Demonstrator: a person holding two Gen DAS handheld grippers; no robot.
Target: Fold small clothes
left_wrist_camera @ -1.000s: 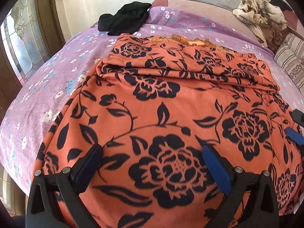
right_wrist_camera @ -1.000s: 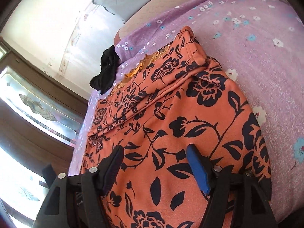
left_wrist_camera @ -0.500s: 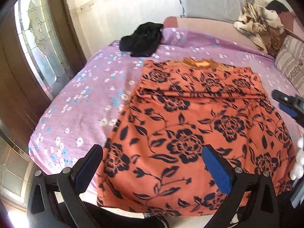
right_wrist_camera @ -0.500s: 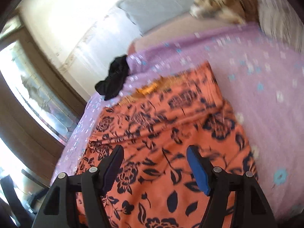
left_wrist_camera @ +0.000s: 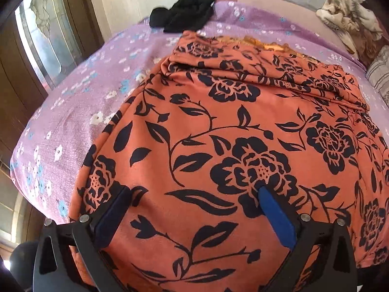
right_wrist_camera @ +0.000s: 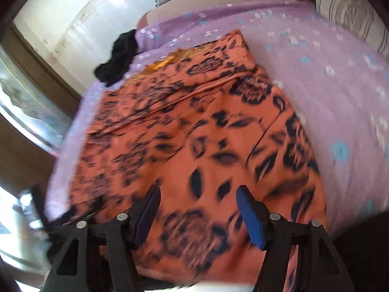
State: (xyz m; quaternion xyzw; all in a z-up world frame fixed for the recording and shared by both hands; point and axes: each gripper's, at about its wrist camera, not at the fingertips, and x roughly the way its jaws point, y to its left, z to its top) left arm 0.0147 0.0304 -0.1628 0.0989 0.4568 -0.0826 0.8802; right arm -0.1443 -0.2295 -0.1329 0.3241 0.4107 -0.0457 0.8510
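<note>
An orange garment with black flowers (left_wrist_camera: 231,126) lies spread flat on the purple flowered bed sheet (left_wrist_camera: 80,102), its far end folded over in a band. It also shows in the right wrist view (right_wrist_camera: 199,131), blurred. My left gripper (left_wrist_camera: 194,209) is open and empty, low over the garment's near left part. My right gripper (right_wrist_camera: 198,205) is open and empty, over the garment's near edge at the right.
A black garment (left_wrist_camera: 187,14) lies at the far edge of the bed, also in the right wrist view (right_wrist_camera: 119,56). A beige crumpled cloth (left_wrist_camera: 347,17) and a striped pillow (right_wrist_camera: 350,7) lie at the far right. A wooden-framed window (left_wrist_camera: 43,39) stands left.
Both grippers pulled back from the garment half a second ago and have now come down close over its near part again. Both stayed open and empty.
</note>
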